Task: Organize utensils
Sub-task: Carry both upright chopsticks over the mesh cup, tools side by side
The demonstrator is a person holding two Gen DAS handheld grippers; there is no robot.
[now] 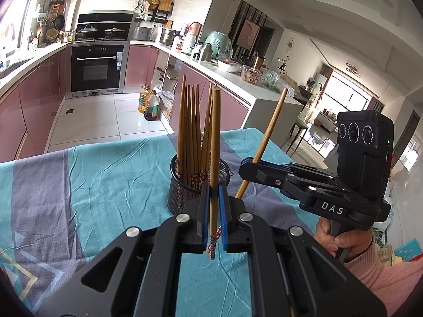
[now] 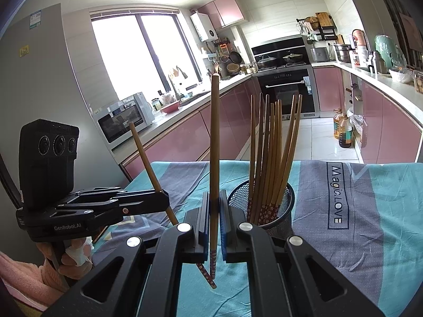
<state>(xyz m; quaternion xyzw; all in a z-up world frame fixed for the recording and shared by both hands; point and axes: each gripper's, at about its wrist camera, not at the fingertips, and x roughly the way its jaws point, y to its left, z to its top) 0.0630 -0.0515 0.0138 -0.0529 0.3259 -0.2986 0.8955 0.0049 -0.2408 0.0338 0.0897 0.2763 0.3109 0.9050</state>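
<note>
Each gripper is clamped on one wooden chopstick — the left gripper (image 1: 214,192) holds its chopstick (image 1: 214,142) upright, the right gripper (image 2: 214,198) likewise (image 2: 214,142). Lower tips are half hidden between pads. Just beyond, a mesh holder (image 1: 182,185) of chopsticks stands on the cloth-covered bench (image 1: 105,179).

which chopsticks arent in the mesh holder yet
Two: one clamped in the left gripper, one in the right gripper. The rest stand in the holder.
</note>
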